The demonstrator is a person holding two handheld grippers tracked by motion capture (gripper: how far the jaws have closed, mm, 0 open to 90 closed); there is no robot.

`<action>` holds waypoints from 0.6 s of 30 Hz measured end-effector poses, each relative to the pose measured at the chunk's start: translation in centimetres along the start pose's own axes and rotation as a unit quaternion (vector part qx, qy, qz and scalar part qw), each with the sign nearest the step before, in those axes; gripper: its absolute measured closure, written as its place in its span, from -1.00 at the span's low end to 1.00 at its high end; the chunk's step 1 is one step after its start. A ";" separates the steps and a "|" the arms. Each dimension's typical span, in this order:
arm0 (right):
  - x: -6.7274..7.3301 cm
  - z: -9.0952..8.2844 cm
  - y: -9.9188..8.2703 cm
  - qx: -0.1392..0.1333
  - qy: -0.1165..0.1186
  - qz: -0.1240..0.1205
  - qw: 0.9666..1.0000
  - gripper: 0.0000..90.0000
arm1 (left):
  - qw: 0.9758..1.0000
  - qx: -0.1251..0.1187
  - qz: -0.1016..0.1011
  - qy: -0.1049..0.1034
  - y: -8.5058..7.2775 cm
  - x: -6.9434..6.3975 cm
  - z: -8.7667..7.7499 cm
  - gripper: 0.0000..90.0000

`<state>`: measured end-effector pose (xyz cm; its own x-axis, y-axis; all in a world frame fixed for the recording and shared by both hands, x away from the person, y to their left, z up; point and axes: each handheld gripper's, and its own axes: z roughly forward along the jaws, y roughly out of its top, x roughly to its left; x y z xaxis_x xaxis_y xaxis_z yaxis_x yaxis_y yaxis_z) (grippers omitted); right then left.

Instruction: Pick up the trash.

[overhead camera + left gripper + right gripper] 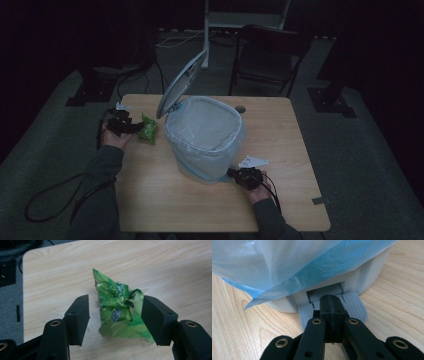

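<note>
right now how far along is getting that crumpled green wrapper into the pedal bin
Done: the grey lid of the white pedal bin with a blue liner stands open, with the right gripper, jaws shut, on the grey foot pedal. In hand: the left gripper has open jaws either side of the crumpled green wrapper, which lies on the wooden table. Left: close, lift and drop it in.

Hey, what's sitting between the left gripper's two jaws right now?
A crumpled green wrapper lies on the wooden table between the open jaws of the left gripper, close against one jaw with a gap to the other. The left gripper view shows this.
</note>
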<state>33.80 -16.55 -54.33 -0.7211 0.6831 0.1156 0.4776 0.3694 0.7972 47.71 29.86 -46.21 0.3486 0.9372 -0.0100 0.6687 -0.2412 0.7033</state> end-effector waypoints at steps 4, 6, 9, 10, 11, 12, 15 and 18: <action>0.0 0.0 0.0 0.000 0.000 -0.001 1.000 1.00 | 1.000 0.010 -0.009 -0.012 -0.2 0.0 0.5 -0.08; 0.0 0.0 0.0 0.000 0.000 -0.001 1.000 1.00 | 1.000 0.016 -0.009 -0.018 -0.4 0.0 0.8 -0.07; 0.0 0.0 0.0 0.000 0.001 -0.001 1.000 1.00 | 0.999 0.027 -0.006 -0.025 -0.9 -0.1 1.3 -0.04; 0.0 0.0 0.0 0.000 0.001 -0.001 1.000 1.00 | 0.999 0.029 -0.005 -0.027 -1.2 -0.3 1.6 -0.01; 0.0 0.0 0.0 0.000 0.001 -0.001 1.000 1.00 | 0.999 0.029 -0.005 -0.027 -1.2 -0.3 1.6 0.00; 0.0 0.0 0.0 0.000 0.001 -0.001 1.000 1.00 | 0.999 0.029 -0.005 -0.028 -1.3 -0.4 1.6 0.00; 0.0 0.0 0.0 0.000 0.001 0.000 1.000 1.00 | 0.999 0.031 0.004 -0.028 -1.7 -0.7 1.7 0.04; 0.0 0.0 0.0 0.000 0.001 -0.001 1.000 1.00 | 0.999 0.032 0.020 -0.023 -2.1 -1.2 1.7 0.07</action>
<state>33.84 -16.56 -54.33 -0.7228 0.6813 0.1156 0.4770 0.3708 0.7968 46.98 28.81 -48.90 0.4054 0.9140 -0.0163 0.6933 -0.2958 0.6571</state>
